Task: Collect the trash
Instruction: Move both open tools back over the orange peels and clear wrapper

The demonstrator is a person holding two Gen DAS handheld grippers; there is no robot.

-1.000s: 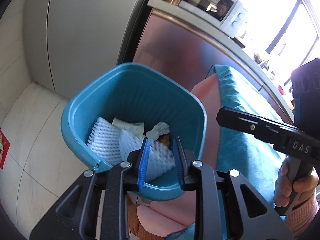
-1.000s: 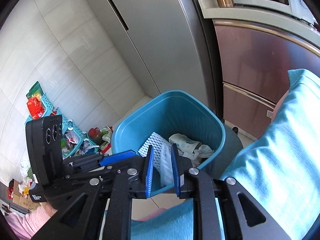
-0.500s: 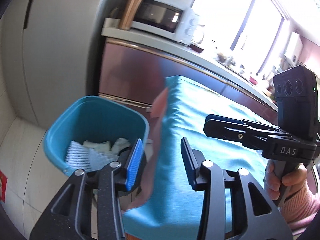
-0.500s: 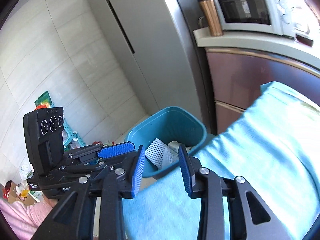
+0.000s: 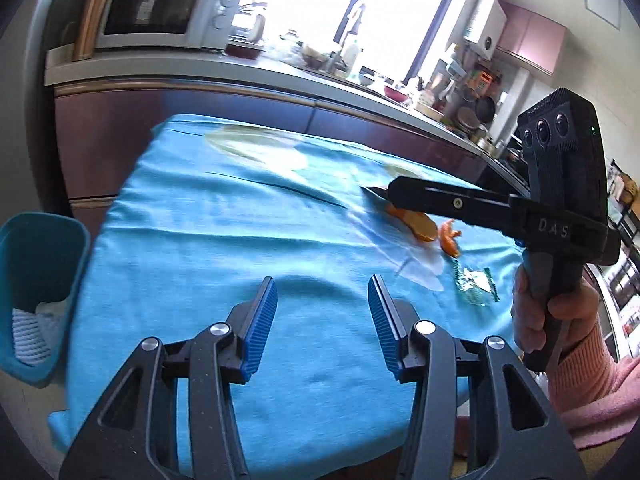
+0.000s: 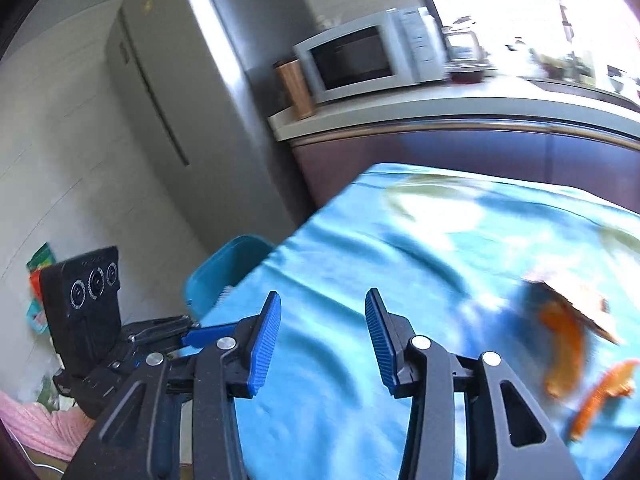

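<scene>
Both grippers hang over a table with a blue cloth (image 5: 224,240). My left gripper (image 5: 323,314) is open and empty. My right gripper (image 6: 323,334) is open and empty; it also shows in the left wrist view (image 5: 460,204) at the right, above orange peels (image 5: 420,228). The peels (image 6: 564,344) lie at the right of the right wrist view. A green-printed wrapper (image 5: 474,285) lies near them. The teal trash bin (image 5: 32,280) stands on the floor off the table's left end, with white foam netting (image 5: 30,336) inside; it also shows in the right wrist view (image 6: 224,268).
A kitchen counter (image 5: 240,72) with a microwave (image 5: 156,10) and a copper canister (image 6: 296,88) runs behind the table. A grey fridge (image 6: 180,100) stands left of it. Clutter lies on the floor at the far left (image 6: 38,280).
Both grippers opened from nearly shut over the bin, then swung right and up over the table. The bin has slid to the left edge of both views.
</scene>
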